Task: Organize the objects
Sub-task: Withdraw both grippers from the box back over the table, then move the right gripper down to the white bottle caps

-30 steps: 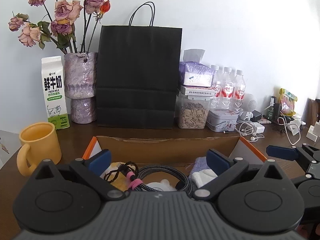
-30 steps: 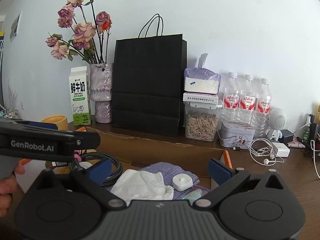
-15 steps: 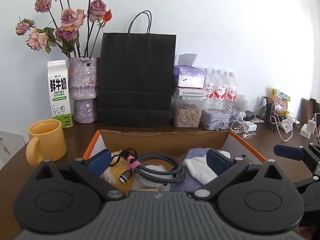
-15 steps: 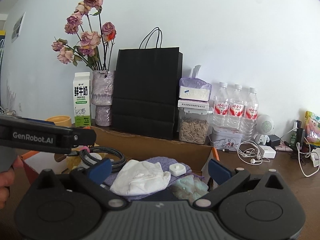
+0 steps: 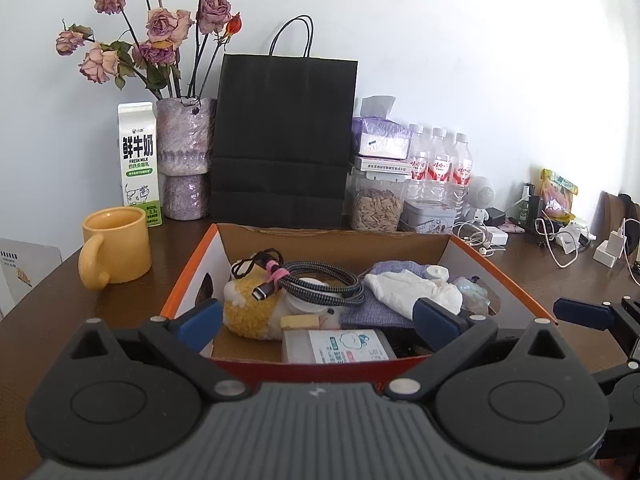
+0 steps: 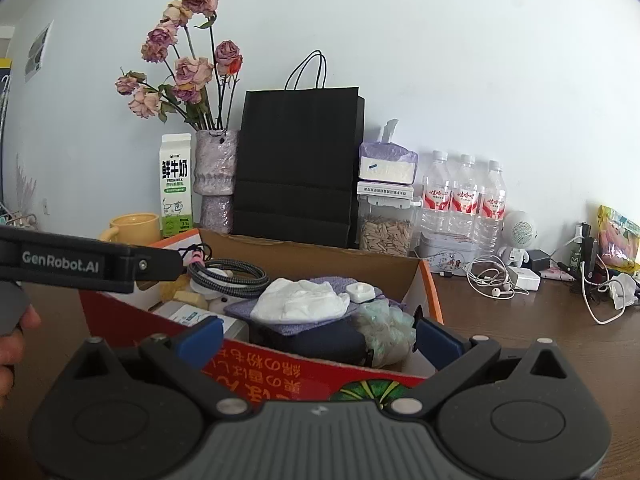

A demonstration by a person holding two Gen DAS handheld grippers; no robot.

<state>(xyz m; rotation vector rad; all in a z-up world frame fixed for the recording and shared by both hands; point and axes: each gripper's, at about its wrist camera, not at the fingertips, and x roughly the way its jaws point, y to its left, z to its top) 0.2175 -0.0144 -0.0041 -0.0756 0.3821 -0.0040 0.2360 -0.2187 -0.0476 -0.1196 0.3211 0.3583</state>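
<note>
An open cardboard box [image 5: 332, 236] [image 6: 316, 376] with orange and red sides sits on the dark wooden table. It holds a coiled braided cable [image 5: 320, 280] [image 6: 228, 274], a yellow plush toy [image 5: 248, 308], a white crumpled cloth [image 5: 408, 286] [image 6: 300, 300], a purple cloth [image 5: 372, 312], a small white round case [image 6: 360, 292] and a flat white pack [image 5: 340, 346]. My left gripper [image 5: 318, 318] is open at the box's near edge, empty. My right gripper [image 6: 318, 338] is open too, at the box's near right corner, holding nothing.
A yellow mug [image 5: 116, 244], a milk carton [image 5: 138, 164], a vase of dried roses [image 5: 184, 160], a black paper bag [image 5: 284, 140], a seed jar [image 5: 376, 204], water bottles [image 5: 438, 168], and earphones and chargers [image 6: 504, 280] line the back and right of the table.
Both grippers have drawn back and risen from the box, so more of its inside and its near wall show. Both stay open and empty.
</note>
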